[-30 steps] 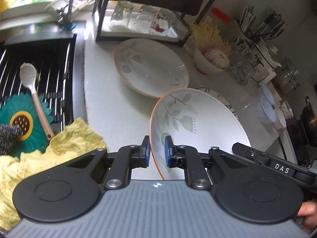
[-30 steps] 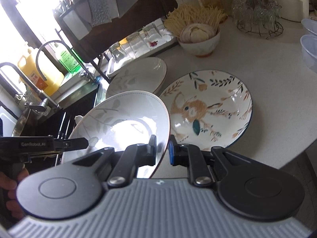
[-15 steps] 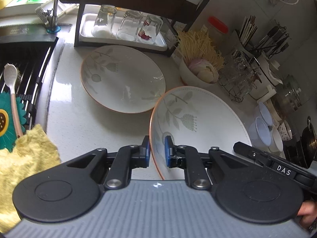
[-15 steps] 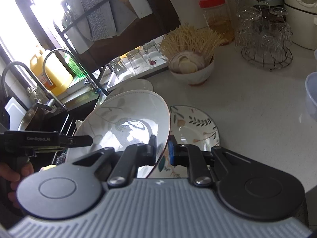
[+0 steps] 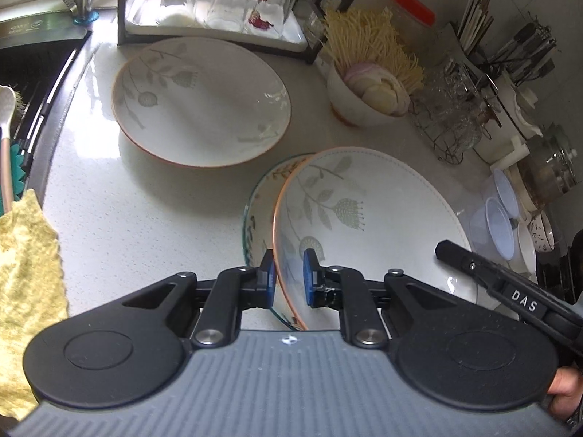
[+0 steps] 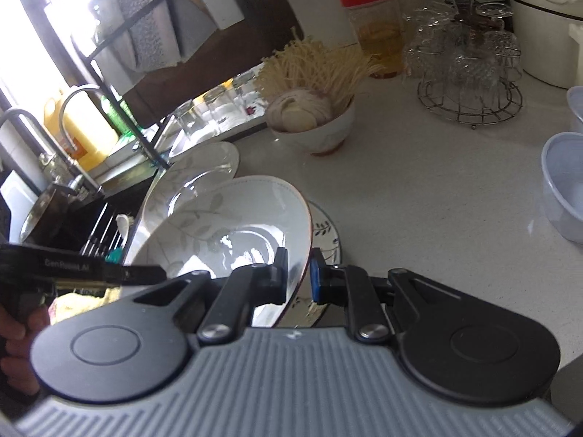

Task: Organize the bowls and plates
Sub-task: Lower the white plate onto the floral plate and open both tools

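While both grippers clamp opposite sides of one leaf-patterned plate, it hangs tilted over the white worktop near its front edge. Along the worktop's left edge, a yellow cloth lies at the front corner beside the dark sink rack, where a pale spoon rests. Further right, toward the back, a second leaf-patterned plate sits flat, just in front of a white tray of upturned glasses at the back edge. Next comes the left gripper, its blue pads pressed on the held plate's orange-trimmed left rim, one pad outside and one inside. Directly beneath the held plate lies a floral plate with a dark rim, only its left crescent showing; whether the two touch cannot be told. In the right wrist view the right gripper pinches the same plate's right rim in the same way, with the floral plate peeking out under it. Behind these, a white bowl of mushrooms stands mid-worktop. Further right sit a wire stand of glass cups and a red-lidded jar by the back wall, and stacked translucent plastic bowls by the right edge.
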